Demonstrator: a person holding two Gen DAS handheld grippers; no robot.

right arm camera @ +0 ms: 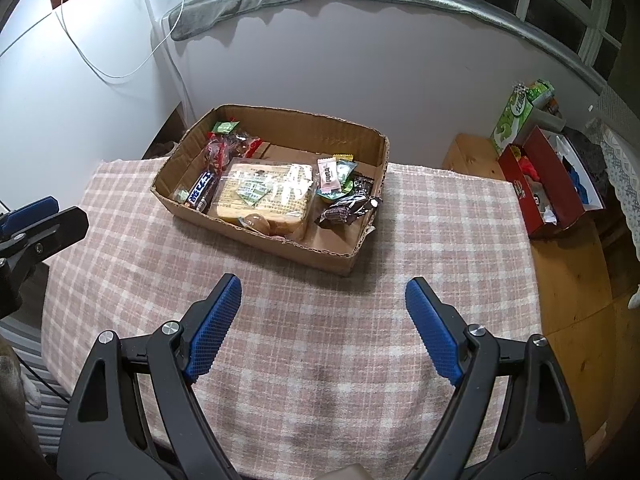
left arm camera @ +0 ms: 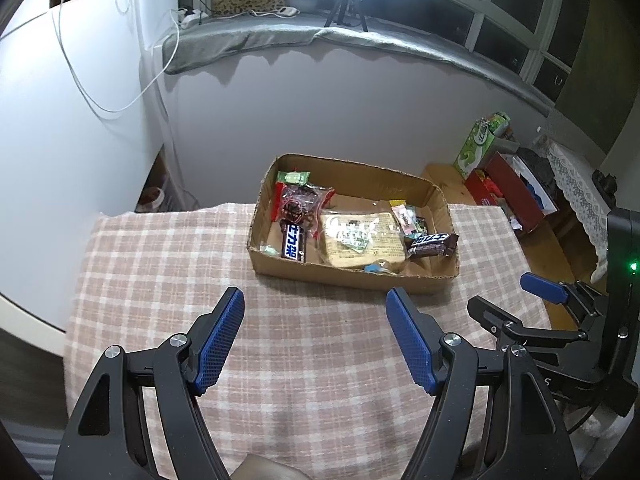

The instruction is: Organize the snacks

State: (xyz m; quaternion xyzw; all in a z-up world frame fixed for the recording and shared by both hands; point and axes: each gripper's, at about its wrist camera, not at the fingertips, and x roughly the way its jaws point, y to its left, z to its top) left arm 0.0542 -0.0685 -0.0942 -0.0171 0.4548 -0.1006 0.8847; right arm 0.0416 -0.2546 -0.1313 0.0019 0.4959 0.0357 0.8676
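snacks (left arm camera: 352,236) all piled in the cardboard box (left arm camera: 344,278), frame centre | left gripper (left arm camera: 314,300) + right gripper (right arm camera: 322,292) gaping, empty, parked low over the cloth | guessing sorting's done

Pink-and-white checked tablecloth (right arm camera: 360,280) — brown cardboard box (right arm camera: 256,236) — blue-padded black jaws.

I count one cardboard box (right arm camera: 280,236) on the worktop (right arm camera: 320,360). Inside it: one large clear bread pack (right arm camera: 264,196), two dark chocolate bars (right arm camera: 200,190) (right arm camera: 348,206), one red bag (right arm camera: 224,148), one pink sachet (right arm camera: 329,176). Small green candies: several, exact number unclear. Two hand-held grippers (left arm camera: 316,340) (right arm camera: 320,332).
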